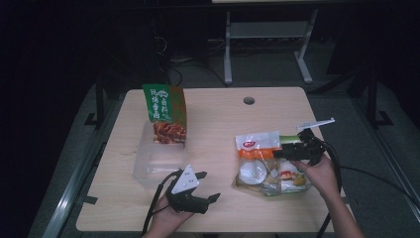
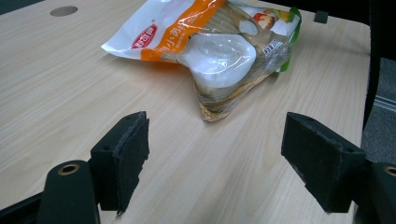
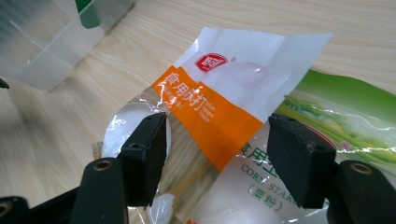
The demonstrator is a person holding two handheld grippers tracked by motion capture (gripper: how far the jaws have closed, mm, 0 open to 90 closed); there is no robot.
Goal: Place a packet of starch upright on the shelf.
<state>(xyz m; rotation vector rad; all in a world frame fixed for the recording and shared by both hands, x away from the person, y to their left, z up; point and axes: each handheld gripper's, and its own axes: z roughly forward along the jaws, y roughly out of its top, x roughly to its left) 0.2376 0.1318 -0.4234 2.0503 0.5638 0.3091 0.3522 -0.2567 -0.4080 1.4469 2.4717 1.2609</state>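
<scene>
While poised w/ jaws wide apart, gripping nothing, right gripper (image 3: 217, 158) straddling orange-banded starch bag (image 3: 219, 112) just ahead & under the pads, prob pre-grasp: next needs lowering & closing on film; left gripper (image 2: 212, 158) also wide, empty, bag well ahead

We hold our left black two-jaw gripper (image 1: 202, 187) low and near us, jaws spread wide; our right black two-jaw gripper (image 1: 275, 153) reaches leftward, jaws parted too.

Dim lab: bare wooden table (image 1: 213, 119), floor cables (image 1: 171, 59).
</scene>
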